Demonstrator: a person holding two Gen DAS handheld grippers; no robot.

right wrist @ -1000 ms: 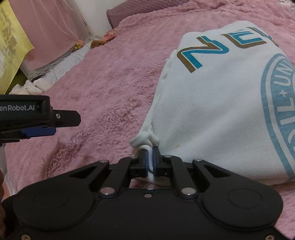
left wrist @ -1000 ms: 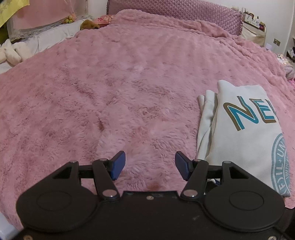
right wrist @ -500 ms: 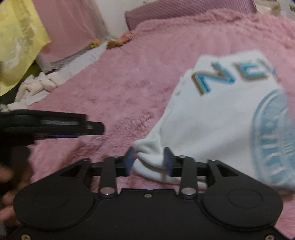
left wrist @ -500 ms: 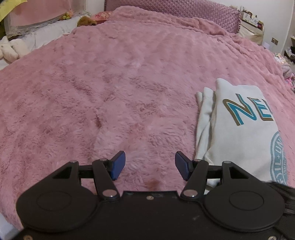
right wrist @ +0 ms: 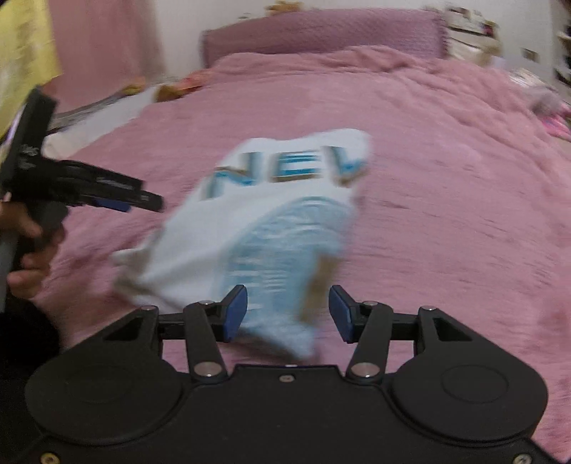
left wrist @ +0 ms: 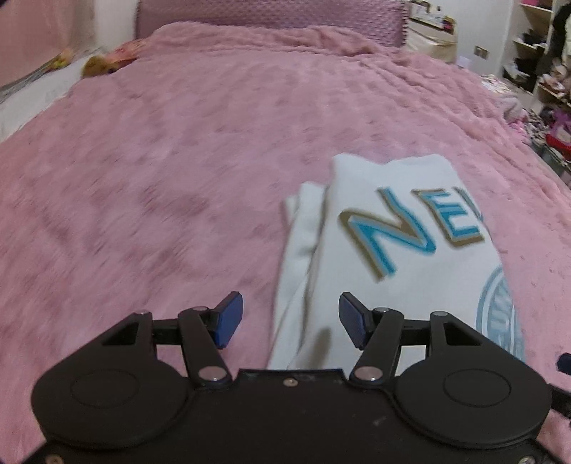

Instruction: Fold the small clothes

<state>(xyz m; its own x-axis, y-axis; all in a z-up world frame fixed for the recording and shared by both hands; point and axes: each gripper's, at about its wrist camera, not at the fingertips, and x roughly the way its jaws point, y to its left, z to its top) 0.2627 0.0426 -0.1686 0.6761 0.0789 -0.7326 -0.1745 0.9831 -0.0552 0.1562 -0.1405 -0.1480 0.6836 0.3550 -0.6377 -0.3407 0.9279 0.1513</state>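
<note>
Since both the left gripper (left wrist: 289,321) & right gripper (right wrist: 287,314) have fingers spread w/ nothing pinched, the folded white shirt (left wrist: 392,250) lying loose on the pink bed (left wrist: 178,160) could slump open or get snagged if either brushes its edge.

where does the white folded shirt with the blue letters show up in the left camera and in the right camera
Left wrist: white shirt right of centre, near end between the open left gripper.
Right wrist: shirt centre, blurred.
Shared landmark: purple headboard.
</note>
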